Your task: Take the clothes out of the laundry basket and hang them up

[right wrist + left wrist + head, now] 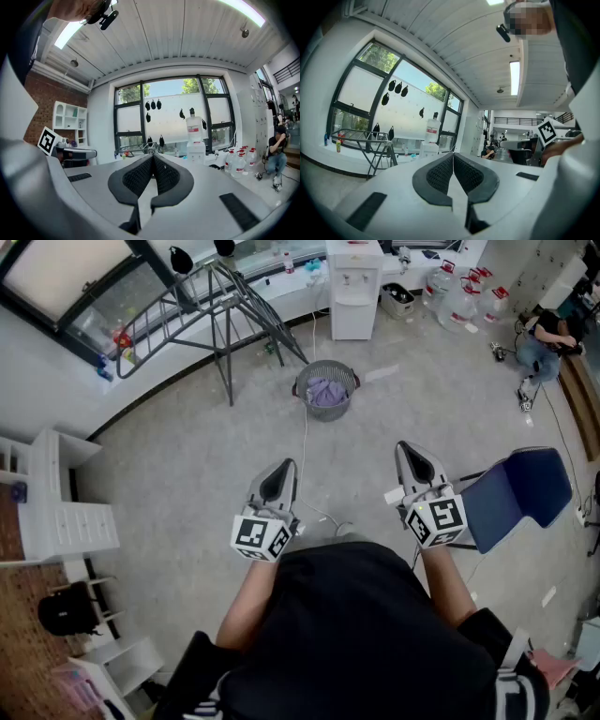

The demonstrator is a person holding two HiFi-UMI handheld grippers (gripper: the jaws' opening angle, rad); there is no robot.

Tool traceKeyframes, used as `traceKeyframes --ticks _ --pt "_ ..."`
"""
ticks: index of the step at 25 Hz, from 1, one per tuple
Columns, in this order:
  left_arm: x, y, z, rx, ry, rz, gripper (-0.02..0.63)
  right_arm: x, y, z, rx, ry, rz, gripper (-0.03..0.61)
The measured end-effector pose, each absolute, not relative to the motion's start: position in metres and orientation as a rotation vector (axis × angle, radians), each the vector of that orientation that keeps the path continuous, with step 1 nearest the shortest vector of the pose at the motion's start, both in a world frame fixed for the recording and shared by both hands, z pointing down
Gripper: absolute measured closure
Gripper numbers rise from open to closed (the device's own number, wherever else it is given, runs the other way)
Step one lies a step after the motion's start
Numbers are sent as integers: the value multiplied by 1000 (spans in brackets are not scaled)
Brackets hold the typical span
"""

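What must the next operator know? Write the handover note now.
Grippers: left gripper shut, empty; right gripper shut, empty.
The basket stands on the floor well ahead, with purple clothes inside.
The drying rack stands beyond it to the left, with no clothes on it.
Done: nothing yet.
Left: go to the basket, take out the clothes, hang them on the drying rack.

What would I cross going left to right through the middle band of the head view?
White shelf unit → left hand-held gripper → right hand-held gripper → blue chair.
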State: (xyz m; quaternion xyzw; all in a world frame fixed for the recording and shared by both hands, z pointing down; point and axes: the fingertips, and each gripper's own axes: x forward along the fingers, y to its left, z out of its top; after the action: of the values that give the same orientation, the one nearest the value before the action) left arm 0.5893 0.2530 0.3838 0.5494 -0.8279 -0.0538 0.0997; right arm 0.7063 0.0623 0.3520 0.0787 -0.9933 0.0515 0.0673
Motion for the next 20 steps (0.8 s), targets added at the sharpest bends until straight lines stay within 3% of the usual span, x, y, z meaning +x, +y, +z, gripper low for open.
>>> traceKeyframes --ticks 20 --pt "603 233 387 1671 -2419 -128 607 731 43 367 292 -2981 181 578"
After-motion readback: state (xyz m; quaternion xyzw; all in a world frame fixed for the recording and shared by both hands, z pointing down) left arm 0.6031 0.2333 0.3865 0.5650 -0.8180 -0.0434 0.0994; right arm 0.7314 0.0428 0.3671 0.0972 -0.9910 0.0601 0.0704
